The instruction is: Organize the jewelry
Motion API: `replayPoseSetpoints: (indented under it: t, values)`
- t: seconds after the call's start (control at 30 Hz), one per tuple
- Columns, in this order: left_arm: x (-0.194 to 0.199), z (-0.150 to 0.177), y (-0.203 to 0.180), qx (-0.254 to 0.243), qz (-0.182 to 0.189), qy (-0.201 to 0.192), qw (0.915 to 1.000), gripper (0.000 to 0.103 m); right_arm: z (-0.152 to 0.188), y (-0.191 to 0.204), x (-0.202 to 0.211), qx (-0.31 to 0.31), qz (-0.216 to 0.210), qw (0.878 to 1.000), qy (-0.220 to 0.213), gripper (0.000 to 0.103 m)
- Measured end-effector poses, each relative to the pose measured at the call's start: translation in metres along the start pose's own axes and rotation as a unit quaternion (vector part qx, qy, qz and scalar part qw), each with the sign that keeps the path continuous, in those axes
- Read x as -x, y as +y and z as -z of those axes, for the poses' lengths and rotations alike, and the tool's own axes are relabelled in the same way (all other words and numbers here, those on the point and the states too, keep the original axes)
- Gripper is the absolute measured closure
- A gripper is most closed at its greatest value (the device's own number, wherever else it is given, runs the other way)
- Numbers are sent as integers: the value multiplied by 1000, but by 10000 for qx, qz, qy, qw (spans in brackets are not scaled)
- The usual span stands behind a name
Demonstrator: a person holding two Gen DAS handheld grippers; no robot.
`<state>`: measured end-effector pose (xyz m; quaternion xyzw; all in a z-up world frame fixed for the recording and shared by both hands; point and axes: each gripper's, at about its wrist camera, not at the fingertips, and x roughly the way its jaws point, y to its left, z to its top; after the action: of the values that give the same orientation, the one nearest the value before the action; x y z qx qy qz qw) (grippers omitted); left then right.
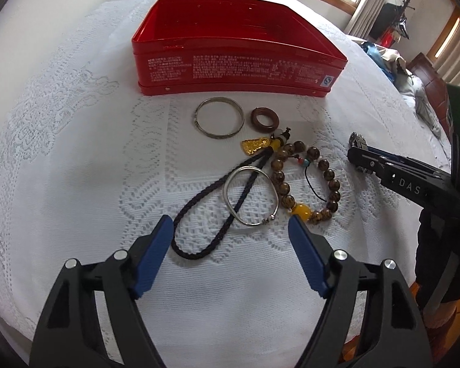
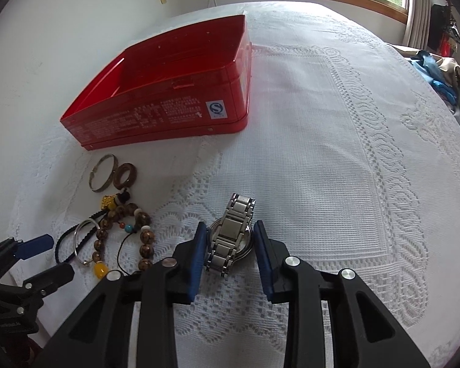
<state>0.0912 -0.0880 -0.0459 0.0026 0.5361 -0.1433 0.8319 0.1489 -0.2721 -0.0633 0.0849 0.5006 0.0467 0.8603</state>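
In the right wrist view, the box [image 2: 168, 92] was placed upper left, the bracelets [image 2: 119, 233] lower left, and the watch [image 2: 230, 236] was found at centre, well apart.

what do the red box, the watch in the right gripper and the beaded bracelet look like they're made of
Red rectangular box: probably painted tin, with glossy walls and a seamed base rim. Silver link-band watch: brushed and polished steel, judging by its grey metallic sheen. Brown beaded bracelet: likely polished wood, mottled brown, with one amber-yellow bead, perhaps resin.

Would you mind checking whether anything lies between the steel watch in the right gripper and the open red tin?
Nothing visible does: bare white lace cloth separates the steel-link watch from the red tin; the other jewelry lies left.
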Motion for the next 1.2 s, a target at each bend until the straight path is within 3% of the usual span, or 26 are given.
replayPoseSetpoints:
  t: [0.2, 0.33, 0.47, 0.77, 0.8, 0.83, 1.0, 1.2]
  values:
    - [-13, -3, -13, -255, -227, 67, 9994, 27, -2, -6, 0, -81, -130, 9999, 39, 72]
    - [-24, -5, -21, -442, -444, 68, 9980, 35, -3, -8, 0, -94, -174, 9998, 59, 72]
    - [-22, -10, -26, -554, -456, -10, 9974, 61, -3, -10, -1, -110, -209, 9997, 68, 72]
    - [0, -9, -14, -393, -123, -242, 9989, 63, -2, -8, 2, -110, -198, 9997, 79, 72]
    - [5, -10, -11, -364, -115, -314, 9988, 82, -2, -7, 3, -94, -189, 9997, 84, 72]
    - [10, -11, -7, -316, -58, -344, 9989, 95, -1, -6, 3, -73, -187, 9998, 92, 72]
    - [22, -15, 8, -104, -94, -510, 9986, 94, -2, -1, 5, -83, -428, 9988, 208, 72]
    - [11, -21, 25, 124, -47, -378, 9992, 92, -1, 6, 1, -48, -416, 9987, 281, 72]
